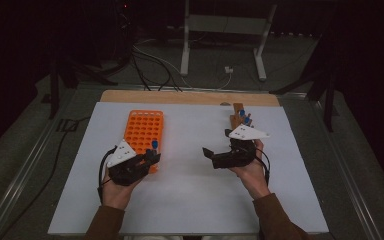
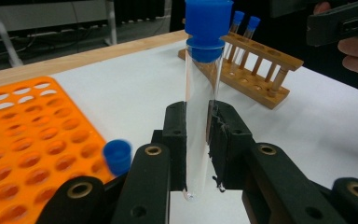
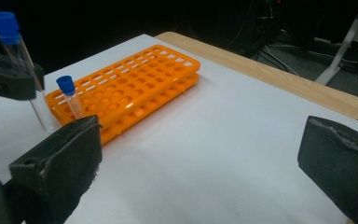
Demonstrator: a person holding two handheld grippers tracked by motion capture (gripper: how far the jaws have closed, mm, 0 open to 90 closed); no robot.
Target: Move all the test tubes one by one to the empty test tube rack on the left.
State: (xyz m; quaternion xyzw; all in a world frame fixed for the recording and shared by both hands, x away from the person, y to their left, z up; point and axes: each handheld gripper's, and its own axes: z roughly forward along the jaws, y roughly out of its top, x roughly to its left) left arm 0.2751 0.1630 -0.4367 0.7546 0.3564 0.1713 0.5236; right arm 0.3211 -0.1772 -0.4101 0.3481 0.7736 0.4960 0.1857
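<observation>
Beside the orange rack [image 2: 23, 135] on the desk [image 1: 190, 200], your left hand-held gripper [image 2: 198, 140] clamps a blue-capped test tube [image 2: 203, 98] upright w/ right hand-held gripper [image 3: 205, 163] wide open & empty, so keep it vertical, lower straight into a free hole.

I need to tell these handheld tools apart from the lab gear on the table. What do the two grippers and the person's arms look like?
Both the left gripper and the right gripper are black, blocky two-jaw tools with brass-coloured rivets, each topped by a pale three-cornered plate with dark dots. A black cable trails from each. The person wears brown sleeves.
</observation>
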